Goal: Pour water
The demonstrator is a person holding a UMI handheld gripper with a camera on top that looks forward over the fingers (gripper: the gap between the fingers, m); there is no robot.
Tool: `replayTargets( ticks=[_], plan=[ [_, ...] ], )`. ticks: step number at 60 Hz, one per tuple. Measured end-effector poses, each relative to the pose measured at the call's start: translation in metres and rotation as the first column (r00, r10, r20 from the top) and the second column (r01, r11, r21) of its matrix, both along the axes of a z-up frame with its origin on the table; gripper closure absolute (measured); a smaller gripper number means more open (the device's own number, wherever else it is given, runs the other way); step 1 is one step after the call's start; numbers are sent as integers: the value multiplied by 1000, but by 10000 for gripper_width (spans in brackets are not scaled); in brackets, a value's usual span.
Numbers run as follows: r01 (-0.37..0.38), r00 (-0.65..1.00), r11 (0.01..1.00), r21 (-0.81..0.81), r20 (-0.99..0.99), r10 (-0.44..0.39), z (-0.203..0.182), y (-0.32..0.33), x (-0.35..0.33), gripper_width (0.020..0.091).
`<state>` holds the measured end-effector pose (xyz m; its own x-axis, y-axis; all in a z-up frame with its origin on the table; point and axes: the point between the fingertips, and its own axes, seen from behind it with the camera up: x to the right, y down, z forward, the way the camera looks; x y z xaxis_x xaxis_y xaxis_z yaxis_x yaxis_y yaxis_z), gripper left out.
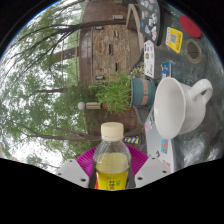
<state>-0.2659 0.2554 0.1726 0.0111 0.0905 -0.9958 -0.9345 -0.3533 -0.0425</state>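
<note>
One bottle (112, 158), and only one, sits in the tool (112, 172): a small clear plastic one filled with a yellow liquid, wearing a yellow label with dark print and a pale cream screw cap that is still on. It stands upright between the two fingers, whose magenta pads (88, 160) close in against its sides just below the shoulder, so the tool is clamped on it at a narrow spread.

Just beyond the bottle, a little to its right, is one large white cup (178, 106) with a looped handle; from here it appears tipped on its side, its wide mouth facing the bottle and its handle on the far side. I cannot tell for certain what it rests on.

Behind the cup there is one small potted plant (128, 92), green and bushy, in a light blue pot. Further back along the far side of the counter (160, 150), I count a few scattered flat packets or cards, one of them yellow (174, 40), one blue and white (150, 58); they are too small to read.

The counter itself carries a cloth or sheet printed with a building and bare trees (60, 70), which fills most of the surface to the left of the bottle.
</note>
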Motion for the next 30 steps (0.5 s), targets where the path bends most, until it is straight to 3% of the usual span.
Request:
replayTargets(
  ticks=[2,7,15,30],
  plan=[
    [10,995,999,-43,-95,-14,14,-1,6,641],
    [16,985,1000,-15,-170,-18,-4,0,17,641],
    [18,873,999,-39,-486,-35,18,2,38,640],
    [-2,783,998,-56,-621,-33,23,0,29,642]
  ],
)
